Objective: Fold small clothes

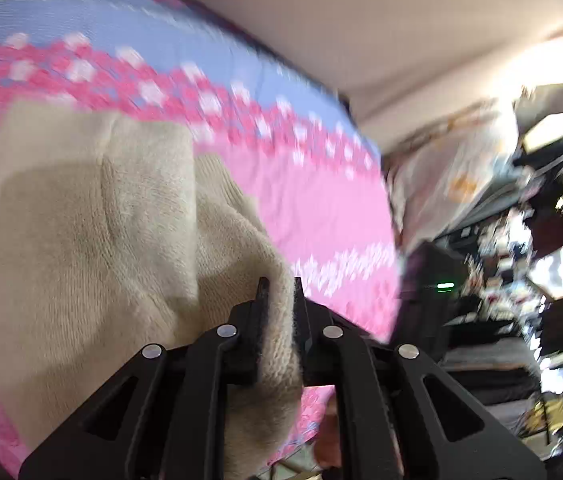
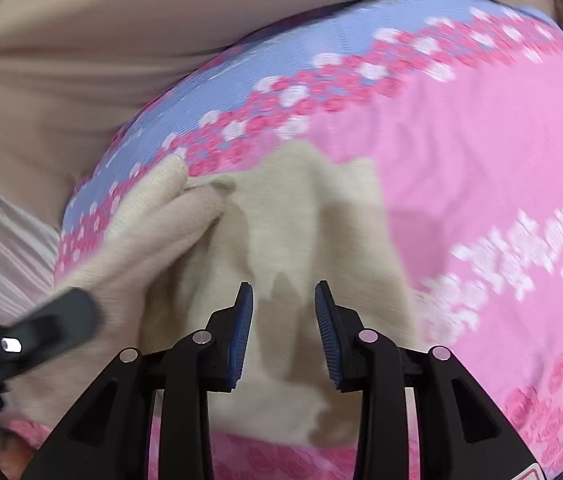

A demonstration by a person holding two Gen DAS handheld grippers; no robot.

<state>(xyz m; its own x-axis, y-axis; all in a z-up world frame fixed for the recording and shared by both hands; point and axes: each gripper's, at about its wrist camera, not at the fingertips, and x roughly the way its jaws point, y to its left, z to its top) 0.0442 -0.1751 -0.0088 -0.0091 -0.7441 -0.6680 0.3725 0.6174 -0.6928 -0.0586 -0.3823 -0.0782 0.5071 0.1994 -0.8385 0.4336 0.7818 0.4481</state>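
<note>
- Presently, beige knit garment [image 2: 305,240] lies on the pink-and-blue floral bedcover [image 2: 481,152], near its blue band toward 11 o'clock in the right wrist view.
- Left gripper [image 1: 279,292]: jaws clamped on a bunched fold of the knit, cloth squeezed between them.
- Right gripper [image 2: 283,300]: jaws apart, hovering over the garment's near portion at 6 o'clock, holding nothing.
- Left tool also visible at 8 o'clock in the right view, lifting a ribbed edge.
- Risk: thick bunch in the left jaws may slip or drag the whole piece, skewing the fold.
- Risk: right jaws could pinch bedcover together with knit if lowered too deep.
- Both views blurred; edges uncertain.
</note>
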